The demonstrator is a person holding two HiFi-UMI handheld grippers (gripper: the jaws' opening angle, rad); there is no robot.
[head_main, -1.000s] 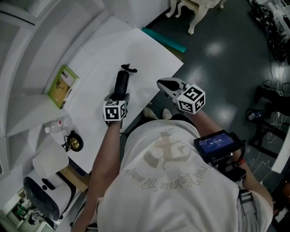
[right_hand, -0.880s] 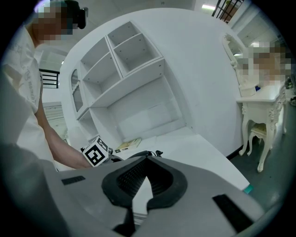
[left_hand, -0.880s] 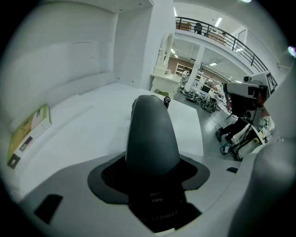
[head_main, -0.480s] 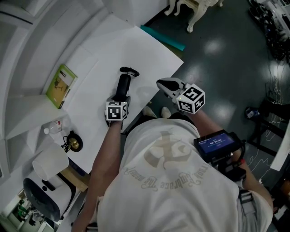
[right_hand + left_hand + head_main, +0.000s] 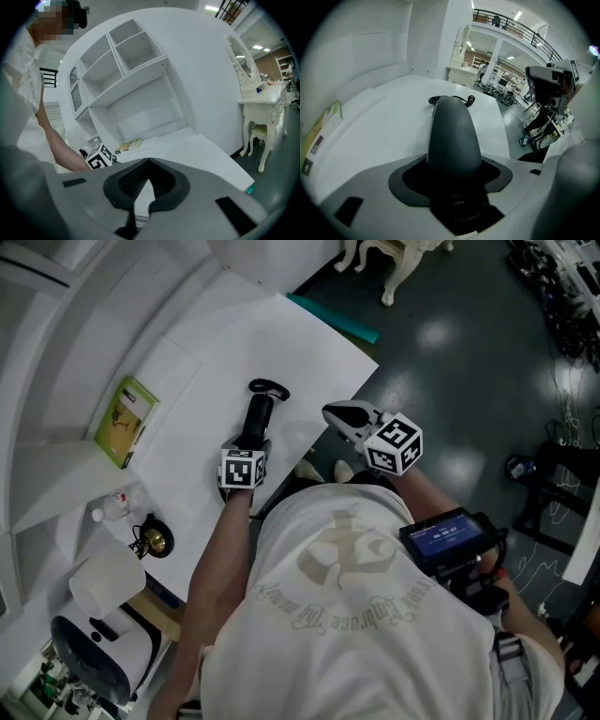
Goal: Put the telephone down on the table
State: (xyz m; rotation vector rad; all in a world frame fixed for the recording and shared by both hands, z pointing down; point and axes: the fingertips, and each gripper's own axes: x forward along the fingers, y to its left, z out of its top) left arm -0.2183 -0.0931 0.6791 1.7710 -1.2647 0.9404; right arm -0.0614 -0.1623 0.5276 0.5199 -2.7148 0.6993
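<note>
A black telephone handset (image 5: 256, 416) points away from me over the white table (image 5: 309, 362), its coiled cord (image 5: 269, 387) lying on the tabletop at its far end. My left gripper (image 5: 249, 442) is shut on the handset's near end; in the left gripper view the handset (image 5: 453, 136) rises straight out from between the dark pads. Whether the handset rests on the table or hangs just above it I cannot tell. My right gripper (image 5: 343, 417) hovers at the table's near right edge, shut and holding nothing, as the right gripper view (image 5: 147, 163) also shows.
A green book (image 5: 127, 416) lies at the table's left by the white shelf unit (image 5: 126, 70). A clear bottle (image 5: 113, 506) and a small brass object (image 5: 153, 539) sit nearer me on the left. A teal strip (image 5: 339, 322) lies beyond the table's far edge on the dark floor.
The left gripper and handset have shifted slightly right and toward me, and the cord's end now lies a little farther right on the table. The right gripper has barely moved.
</note>
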